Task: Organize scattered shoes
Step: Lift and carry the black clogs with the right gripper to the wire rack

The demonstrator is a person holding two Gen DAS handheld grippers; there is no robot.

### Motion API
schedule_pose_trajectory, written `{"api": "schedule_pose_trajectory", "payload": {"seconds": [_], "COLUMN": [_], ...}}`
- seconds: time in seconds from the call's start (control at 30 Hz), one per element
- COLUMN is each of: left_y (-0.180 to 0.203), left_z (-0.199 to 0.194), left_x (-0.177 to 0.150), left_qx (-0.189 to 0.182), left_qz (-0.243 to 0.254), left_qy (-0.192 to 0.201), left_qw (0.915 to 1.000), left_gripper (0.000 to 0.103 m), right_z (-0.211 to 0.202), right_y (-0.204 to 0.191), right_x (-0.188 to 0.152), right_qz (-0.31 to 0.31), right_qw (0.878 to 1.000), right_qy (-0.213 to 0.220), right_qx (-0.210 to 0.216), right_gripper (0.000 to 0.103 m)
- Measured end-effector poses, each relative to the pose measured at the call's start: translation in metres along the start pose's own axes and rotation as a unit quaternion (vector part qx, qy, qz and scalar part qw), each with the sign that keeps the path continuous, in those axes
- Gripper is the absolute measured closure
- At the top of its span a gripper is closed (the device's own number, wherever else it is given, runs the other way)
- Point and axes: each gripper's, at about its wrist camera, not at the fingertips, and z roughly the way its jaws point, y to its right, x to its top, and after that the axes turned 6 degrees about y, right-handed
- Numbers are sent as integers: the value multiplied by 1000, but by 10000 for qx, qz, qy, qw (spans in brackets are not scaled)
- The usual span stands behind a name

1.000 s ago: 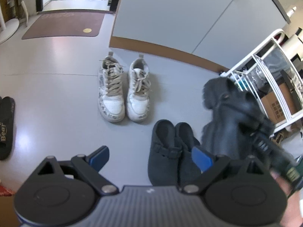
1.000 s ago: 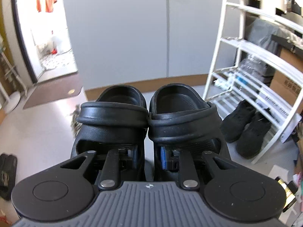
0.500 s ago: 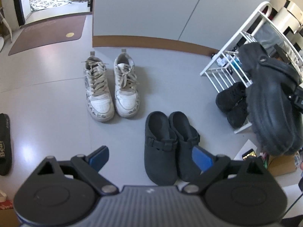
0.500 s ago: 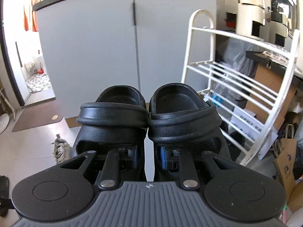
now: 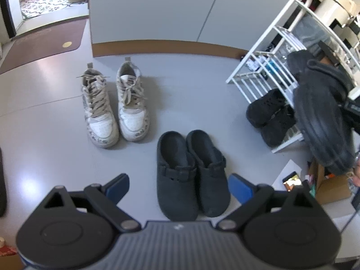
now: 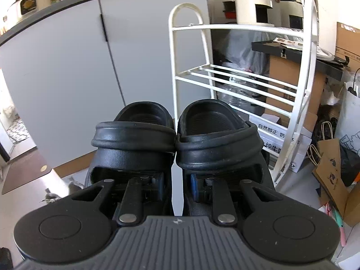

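Observation:
My right gripper (image 6: 175,185) is shut on a pair of black rubber clogs (image 6: 175,139), pinching their inner walls together and holding them in the air facing the white shoe rack (image 6: 245,74). In the left wrist view the same black rubber clogs (image 5: 321,121) hang at the right, in front of the white shoe rack (image 5: 270,72). My left gripper (image 5: 178,189) is open and empty above a pair of dark felt clogs (image 5: 191,171) on the floor. White laced sneakers (image 5: 114,103) stand side by side farther back. Black sneakers (image 5: 270,117) sit on the rack's bottom shelf.
A grey cabinet (image 5: 168,11) with a brown base stands behind the shoes. A brown mat (image 5: 42,45) lies at the back left. A phone (image 5: 291,181) lies on the floor by cardboard boxes (image 6: 292,83) and paper bags (image 6: 330,168) at the right.
The right gripper has lifted the rubber clogs higher and swung them right towards the rack's upper shelves. The left gripper has shifted slightly and stays open.

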Motion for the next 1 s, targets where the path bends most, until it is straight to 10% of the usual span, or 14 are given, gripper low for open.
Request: {"api": "schedule_pose_trajectory", "payload": {"seconds": [1.0], "left_y": [-16], "left_z": [34], "left_x": [-2], "left_qx": [67], "left_qz": [-236], "left_qy": [-516], "left_qw": [9984], "left_gripper": [7], "right_z": [167], "right_y": [63], "right_x": [2], "right_qz": [544], "right_qw": [9889], "right_qy": [312], "right_qx": [-1346], "right_gripper": [78]}}
